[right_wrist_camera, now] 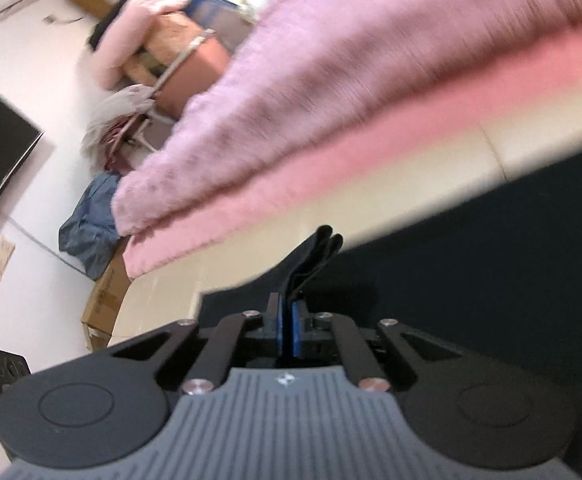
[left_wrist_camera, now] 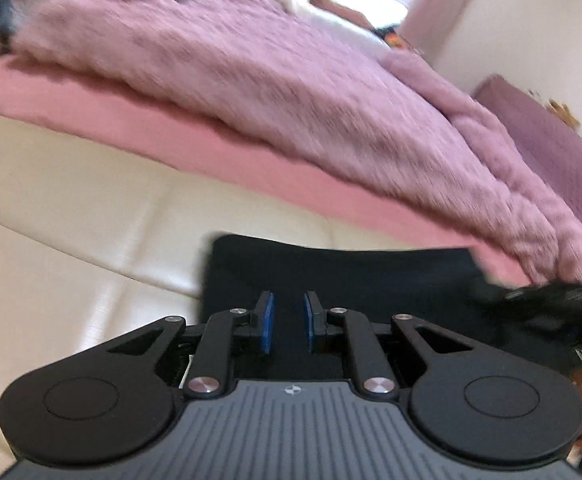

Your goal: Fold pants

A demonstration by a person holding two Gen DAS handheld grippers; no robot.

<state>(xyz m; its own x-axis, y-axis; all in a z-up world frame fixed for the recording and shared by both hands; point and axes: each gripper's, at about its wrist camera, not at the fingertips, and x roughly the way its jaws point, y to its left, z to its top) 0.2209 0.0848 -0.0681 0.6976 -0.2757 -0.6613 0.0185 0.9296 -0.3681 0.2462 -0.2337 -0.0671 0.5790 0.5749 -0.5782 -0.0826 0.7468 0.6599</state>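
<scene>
Right gripper (right_wrist_camera: 287, 330), nearest its lens: jaws pressed together on a bunched fold of the dark navy fabric pants (right_wrist_camera: 471, 280), a tongue of layered cloth poking up past the blue pads (right_wrist_camera: 295, 334). Left gripper (left_wrist_camera: 289, 322): jaws spread, nothing between the blue pads (left_wrist_camera: 267, 324), dark pants (left_wrist_camera: 351, 276) directly beneath; can't tell if the tips touch the cloth.

Pants lie on the cream padded bed edge (left_wrist_camera: 91, 220), in front of the pink sheet (left_wrist_camera: 231, 156) and fluffy lilac blanket (left_wrist_camera: 271, 80). Both views motion-blurred, so the garment outline is only partly readable; left edge of the pants looks fairly straight.

Handling, my read: light, soft, limp cloth, no stiffness, will sag and drape from any single pinch. Multi-layer pinch on the right looks secure. Left should take an edge or corner, ideally hem or waistband where it's thicker, all layers together. Risk: the lower layer slipping out, the fold going skewed.
</scene>
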